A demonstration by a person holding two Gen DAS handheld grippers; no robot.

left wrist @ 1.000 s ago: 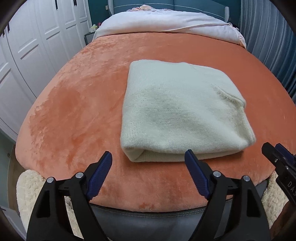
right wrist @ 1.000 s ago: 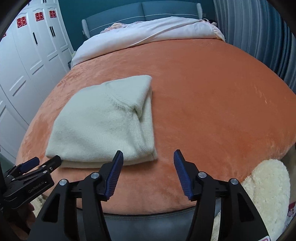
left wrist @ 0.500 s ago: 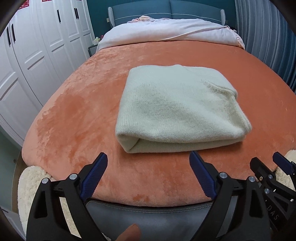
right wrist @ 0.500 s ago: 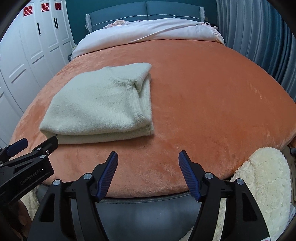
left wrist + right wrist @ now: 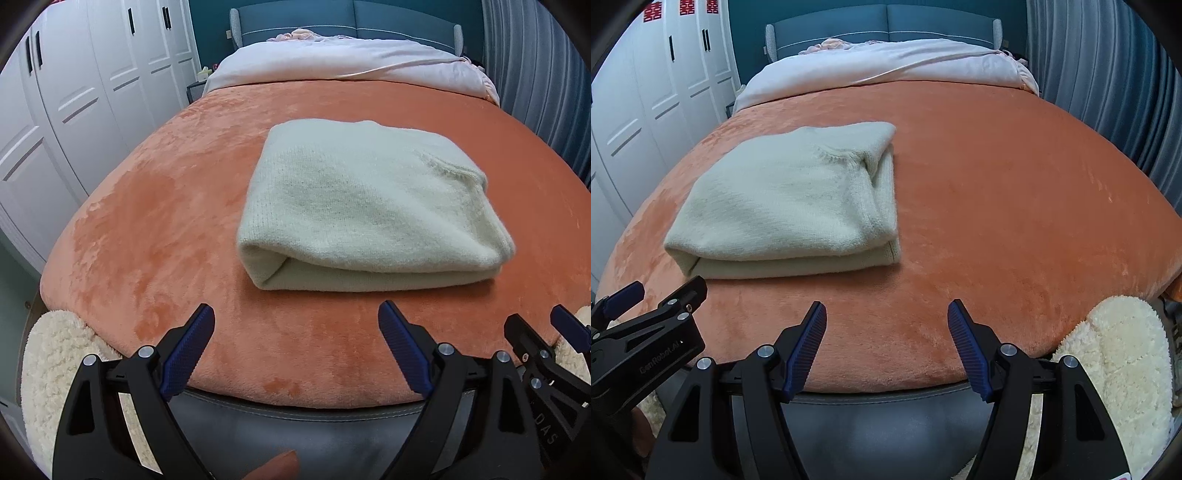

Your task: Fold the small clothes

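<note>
Found a cream knitted garment (image 5: 362,206), folded into a thick rectangle, lying flat on an orange plush blanket (image 5: 147,221). Saw it just ahead of the jaws of the left gripper (image 5: 295,306), set slightly toward the right-hand jaw, its rolled fold edge facing the tips and clear of them. Noted those jaws spread wide, having just been opening, with only blanket showing between the blue ribbed pads (image 5: 188,350). Nothing gripped.

Found the right gripper (image 5: 887,303) likewise parted, jaws having just been opening, bare orange plush between them and nothing held. From there, placed the garment ahead and well off to the side of the left-hand jaw, its near right corner short of that jaw's tip and not touching it. Caught the black body of the left gripper beside that same jaw, low at the frame's edge.

Under both pairs of jaws, made out a dark grey padded bed edge (image 5: 295,424). Beyond the right-hand jaw of the right gripper, spotted a fluffy cream fleece piece (image 5: 1123,354). Far ahead of the jaws, past the blanket, noted a pale pink-white duvet (image 5: 886,62) and a teal upholstered headboard (image 5: 886,22).
</note>
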